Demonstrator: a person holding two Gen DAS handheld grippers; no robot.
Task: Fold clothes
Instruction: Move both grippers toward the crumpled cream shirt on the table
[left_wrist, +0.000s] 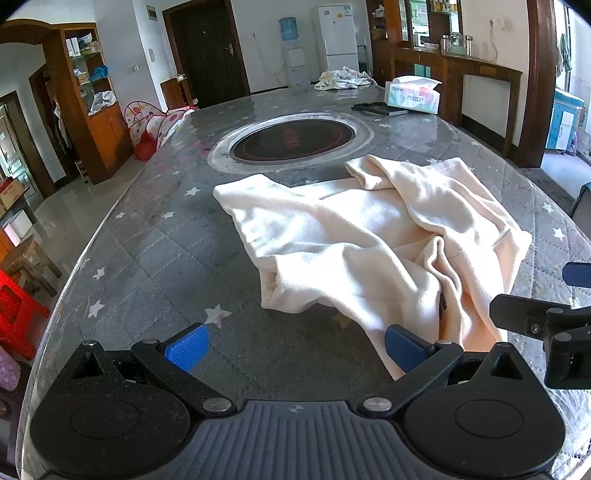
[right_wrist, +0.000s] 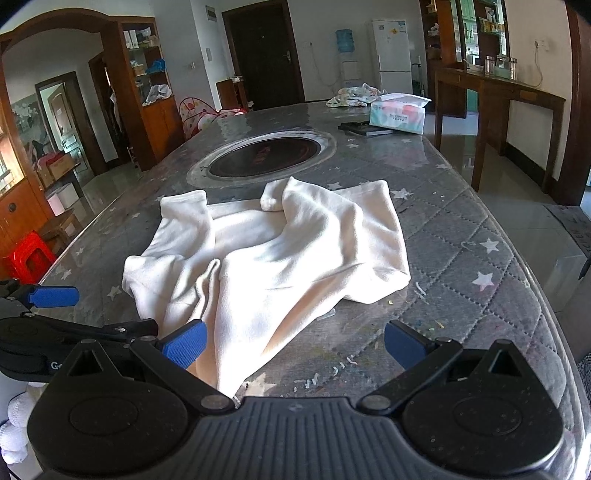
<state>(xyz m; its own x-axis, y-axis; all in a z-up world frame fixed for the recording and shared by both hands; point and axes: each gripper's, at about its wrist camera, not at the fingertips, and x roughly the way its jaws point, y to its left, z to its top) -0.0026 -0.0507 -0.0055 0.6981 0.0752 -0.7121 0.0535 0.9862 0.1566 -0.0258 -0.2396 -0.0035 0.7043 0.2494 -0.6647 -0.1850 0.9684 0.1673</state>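
A cream long-sleeved garment (left_wrist: 373, 236) lies crumpled on the grey star-patterned table (left_wrist: 155, 251), with both sleeves pointing away. It also shows in the right wrist view (right_wrist: 280, 254). My left gripper (left_wrist: 295, 349) is open and empty, low over the table at the garment's near left edge. My right gripper (right_wrist: 293, 347) is open and empty over the garment's near hem, which runs under its left finger. The right gripper also shows in the left wrist view (left_wrist: 543, 314), and the left gripper in the right wrist view (right_wrist: 55, 295).
A round black cooktop (left_wrist: 291, 138) is set into the table behind the garment. A tissue box (left_wrist: 412, 94), a dark flat object (left_wrist: 380, 108) and a patterned cloth heap (left_wrist: 343, 79) sit at the far end. The table's right edge (right_wrist: 532, 266) is near.
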